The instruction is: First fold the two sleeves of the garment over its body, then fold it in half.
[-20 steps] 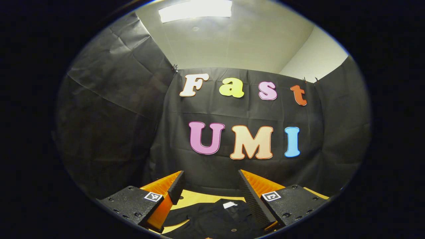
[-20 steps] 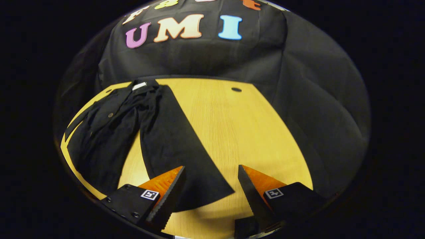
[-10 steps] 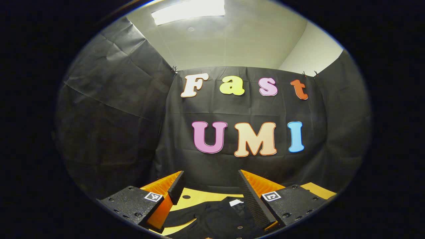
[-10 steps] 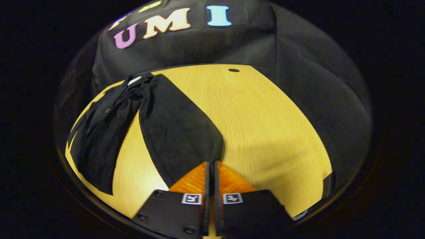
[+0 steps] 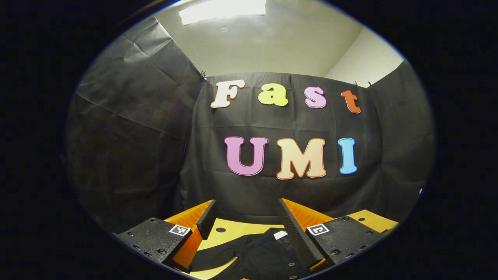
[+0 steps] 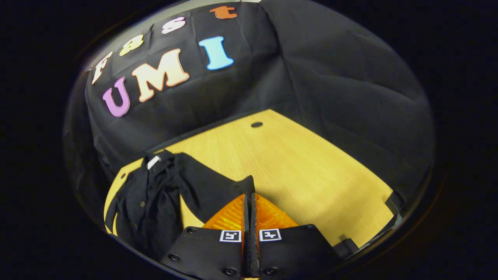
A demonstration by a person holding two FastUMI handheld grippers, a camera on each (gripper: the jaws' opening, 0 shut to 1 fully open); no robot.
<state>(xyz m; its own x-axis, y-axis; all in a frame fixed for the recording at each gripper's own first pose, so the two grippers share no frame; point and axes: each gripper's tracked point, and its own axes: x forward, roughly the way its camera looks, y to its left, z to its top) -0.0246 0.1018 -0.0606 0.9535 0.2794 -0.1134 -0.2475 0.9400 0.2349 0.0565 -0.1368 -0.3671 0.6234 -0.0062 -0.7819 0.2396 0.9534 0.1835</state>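
A black button-up garment (image 6: 151, 202) lies on the wooden table (image 6: 295, 171), its collar with a white tag (image 6: 153, 162) toward the far edge. My right gripper (image 6: 248, 196) is shut on the cuff end of one sleeve (image 6: 206, 188), which rises off the table toward the fingers. In the left gripper view the collar and tag (image 5: 280, 234) of the garment (image 5: 260, 252) lie below my left gripper (image 5: 246, 214), which hangs open above it with nothing between its fingers.
The table has a round cable hole (image 6: 256, 125) near its far edge. Black cloth walls close the booth behind and at both sides. Bare wood stretches to the right of the garment in the right gripper view.
My right gripper went from open to shut on the sleeve's end, then lifted and swung it toward the garment's body. The left gripper shifted slightly and stayed open.
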